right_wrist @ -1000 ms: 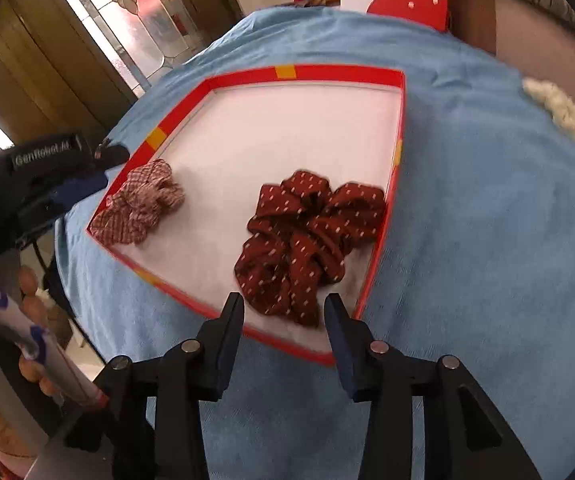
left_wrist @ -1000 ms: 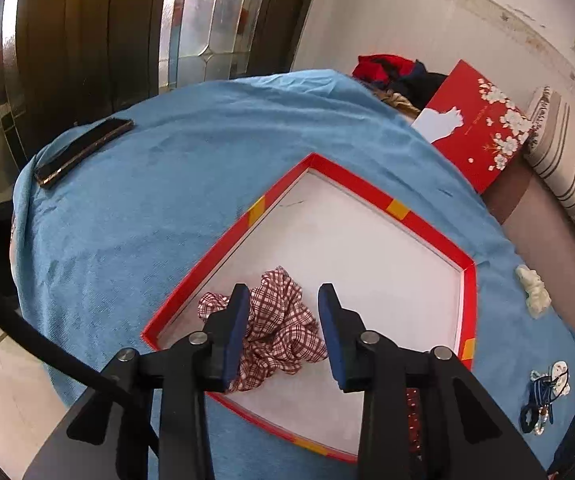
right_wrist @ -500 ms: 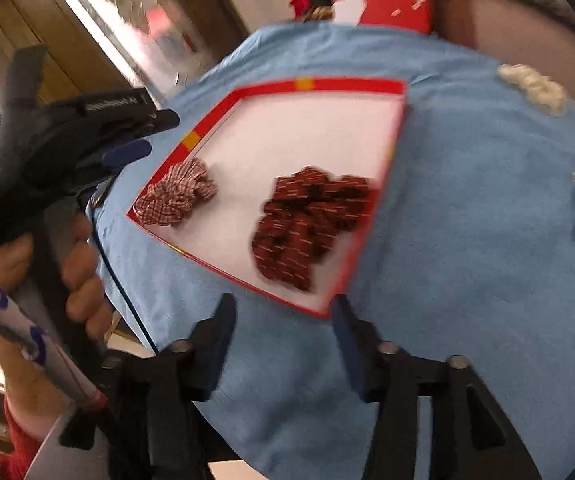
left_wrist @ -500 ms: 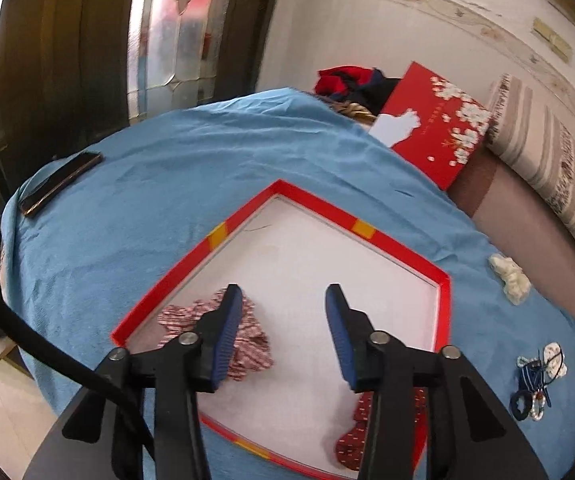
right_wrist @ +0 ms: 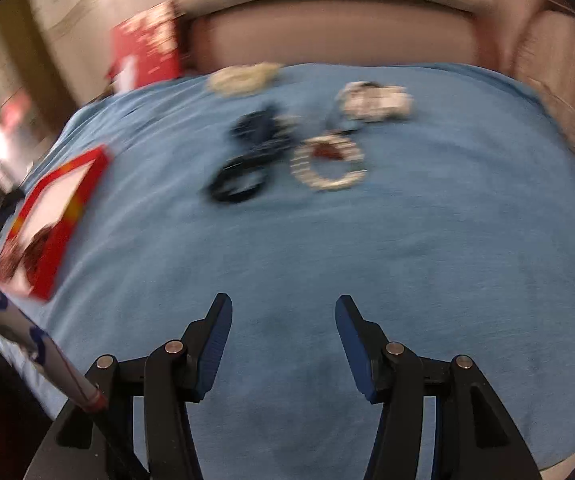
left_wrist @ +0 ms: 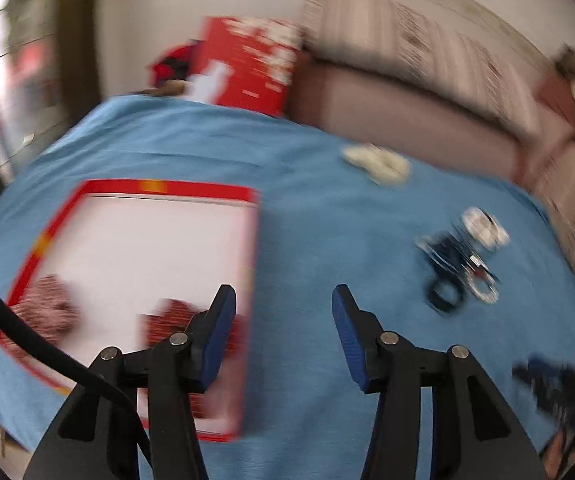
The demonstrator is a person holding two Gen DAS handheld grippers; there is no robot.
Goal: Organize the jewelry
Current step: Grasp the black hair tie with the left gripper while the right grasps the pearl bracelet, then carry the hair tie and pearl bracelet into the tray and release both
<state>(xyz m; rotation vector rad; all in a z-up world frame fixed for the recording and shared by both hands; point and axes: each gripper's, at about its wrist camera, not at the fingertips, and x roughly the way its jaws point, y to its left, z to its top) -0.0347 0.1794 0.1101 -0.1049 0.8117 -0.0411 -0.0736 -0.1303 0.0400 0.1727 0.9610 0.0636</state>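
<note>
Both views are motion-blurred. A red-rimmed white tray lies on the blue cloth at left and holds a checked scrunchie and a dark red dotted scrunchie. My left gripper is open and empty, over the cloth just right of the tray. My right gripper is open and empty above bare cloth. Ahead of it lie a dark blue hair tie pile, a white beaded bracelet, a white piece and a cream scrunchie. The tray sits at far left there.
The blue cloth covers a round table. A red gift box leans behind the table beside a beige sofa. The jewelry pile and cream scrunchie also show in the left wrist view.
Both grippers have swung right, away from the tray toward the jewelry pile. The tray with both scrunchies has slid to the left of each view. Both stay open.
</note>
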